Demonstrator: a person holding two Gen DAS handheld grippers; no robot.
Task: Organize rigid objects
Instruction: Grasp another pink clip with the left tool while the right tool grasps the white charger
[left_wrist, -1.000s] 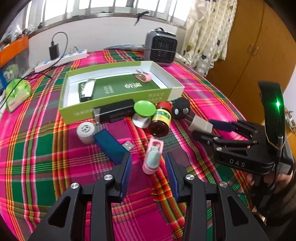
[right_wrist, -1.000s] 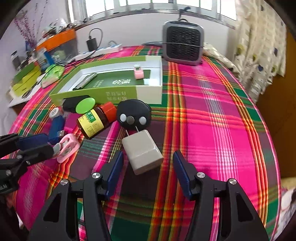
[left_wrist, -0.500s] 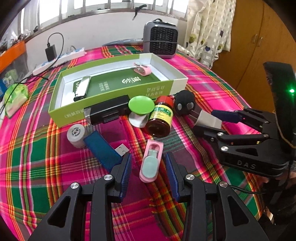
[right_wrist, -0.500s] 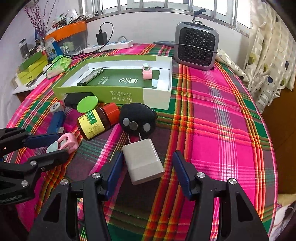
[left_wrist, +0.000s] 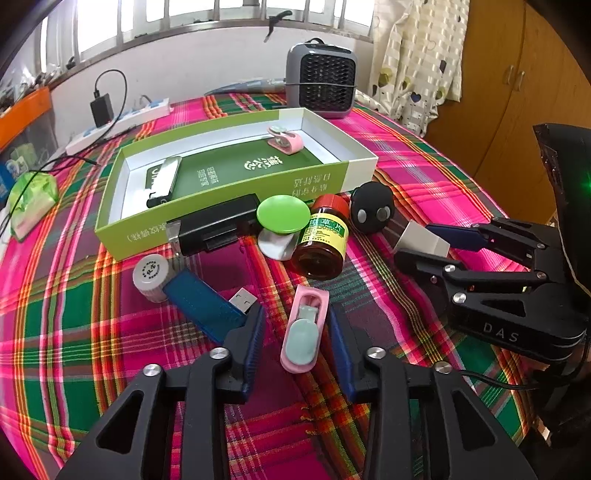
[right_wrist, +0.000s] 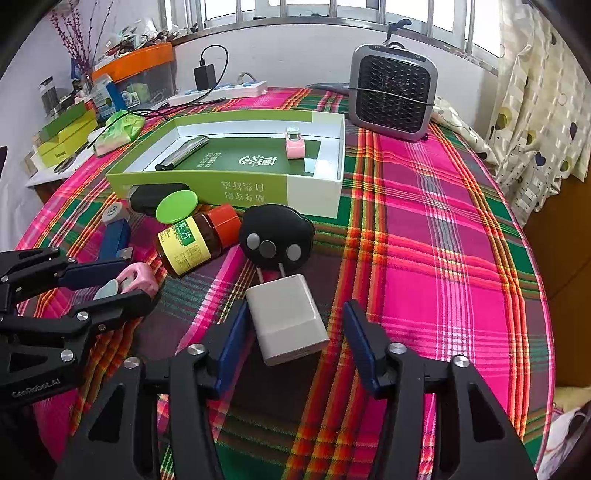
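Observation:
A pink clip with a pale green pad (left_wrist: 304, 332) lies on the plaid cloth between the fingers of my left gripper (left_wrist: 295, 325). The jaws are closing, with a small gap still on the clip's left side. In the right wrist view a white charger block (right_wrist: 288, 317) lies between the fingers of my right gripper (right_wrist: 295, 325), whose jaws are also closing; a gap shows on the charger's right side. Behind them stands the green open box (left_wrist: 229, 218), holding another pink clip (left_wrist: 286, 142) and a slim silver and black item (left_wrist: 166, 181).
In front of the box lie a black case (left_wrist: 218, 225), a green round lid (left_wrist: 282, 214), a red-capped brown bottle (left_wrist: 325, 240), a black round plug (left_wrist: 371, 208), a blue USB stick (left_wrist: 203, 302) and a grey cap (left_wrist: 151, 271). A heater (left_wrist: 321, 85) stands behind.
Both grippers' jaws have narrowed around the pink clip and the white charger. The objects on the cloth have not moved.

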